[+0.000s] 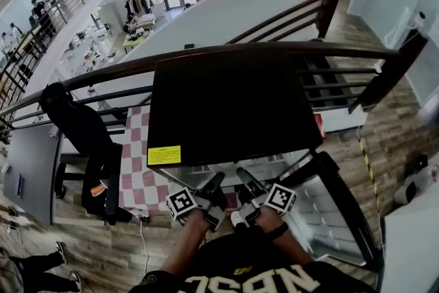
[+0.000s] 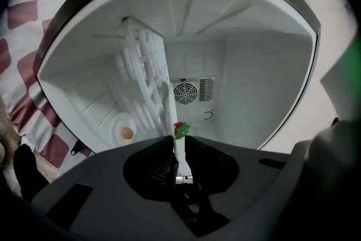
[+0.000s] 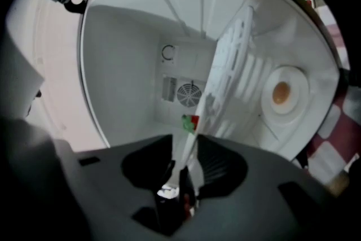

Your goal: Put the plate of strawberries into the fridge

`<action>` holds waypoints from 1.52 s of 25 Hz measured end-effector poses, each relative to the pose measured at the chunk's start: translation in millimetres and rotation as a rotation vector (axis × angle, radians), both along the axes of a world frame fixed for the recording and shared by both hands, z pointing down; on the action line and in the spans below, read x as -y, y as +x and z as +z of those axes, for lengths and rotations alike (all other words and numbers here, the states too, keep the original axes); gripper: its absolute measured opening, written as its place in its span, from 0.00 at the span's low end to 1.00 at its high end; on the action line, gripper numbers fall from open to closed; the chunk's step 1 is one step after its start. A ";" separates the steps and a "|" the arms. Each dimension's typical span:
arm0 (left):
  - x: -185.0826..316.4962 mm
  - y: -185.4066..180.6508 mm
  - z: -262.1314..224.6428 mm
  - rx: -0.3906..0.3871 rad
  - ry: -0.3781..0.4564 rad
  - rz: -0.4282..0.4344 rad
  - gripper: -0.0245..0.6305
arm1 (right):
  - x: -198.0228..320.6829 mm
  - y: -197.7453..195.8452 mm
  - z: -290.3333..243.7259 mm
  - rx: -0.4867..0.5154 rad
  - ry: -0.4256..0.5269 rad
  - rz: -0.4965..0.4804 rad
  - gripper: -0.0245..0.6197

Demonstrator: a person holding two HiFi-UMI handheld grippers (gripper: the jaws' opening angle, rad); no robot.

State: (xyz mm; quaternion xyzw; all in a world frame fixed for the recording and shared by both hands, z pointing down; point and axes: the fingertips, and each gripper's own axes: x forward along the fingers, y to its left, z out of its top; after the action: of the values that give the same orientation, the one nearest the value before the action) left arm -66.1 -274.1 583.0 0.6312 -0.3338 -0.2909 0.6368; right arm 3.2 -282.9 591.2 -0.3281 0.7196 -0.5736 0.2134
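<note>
Edge-on in both gripper views, the plate (image 2: 179, 149) shows only a thin white rim, its near part sunk out of sight between the clamping jaws, its load hidden save one strawberry (image 2: 178, 129); in the head view the black top of the fridge (image 1: 226, 106) conceals plate and interior alike.
</note>
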 end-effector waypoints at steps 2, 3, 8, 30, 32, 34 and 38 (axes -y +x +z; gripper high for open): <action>-5.5 0.3 -2.0 -0.006 0.006 0.002 0.21 | -6.5 -2.7 -4.6 0.013 0.010 -0.003 0.29; -8.4 0.5 -3.7 -0.005 0.014 0.004 0.25 | -10.1 -3.3 -5.9 0.015 0.016 -0.003 0.32; -22.6 -1.9 -10.5 0.088 0.078 0.029 0.31 | -31.9 4.0 -4.5 -0.043 -0.009 0.022 0.38; -54.4 -12.9 6.3 1.064 0.406 0.115 0.15 | -60.6 6.1 -11.6 -0.966 0.531 -0.090 0.28; -48.4 -14.2 2.8 1.103 0.431 0.103 0.13 | -57.1 1.9 -12.3 -0.986 0.551 -0.099 0.23; -42.6 -15.1 1.9 1.127 0.442 0.100 0.11 | -52.4 -2.0 -12.4 -0.995 0.560 -0.111 0.17; -33.6 -14.1 5.8 1.152 0.447 0.114 0.07 | -41.9 -10.4 -8.2 -1.021 0.572 -0.148 0.13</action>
State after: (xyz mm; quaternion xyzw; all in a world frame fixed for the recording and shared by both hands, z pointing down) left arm -80.2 -240.5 588.8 0.8217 -0.5208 0.0681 0.2213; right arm -7.2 -241.0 583.0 -0.4410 0.8784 -0.1394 -0.1206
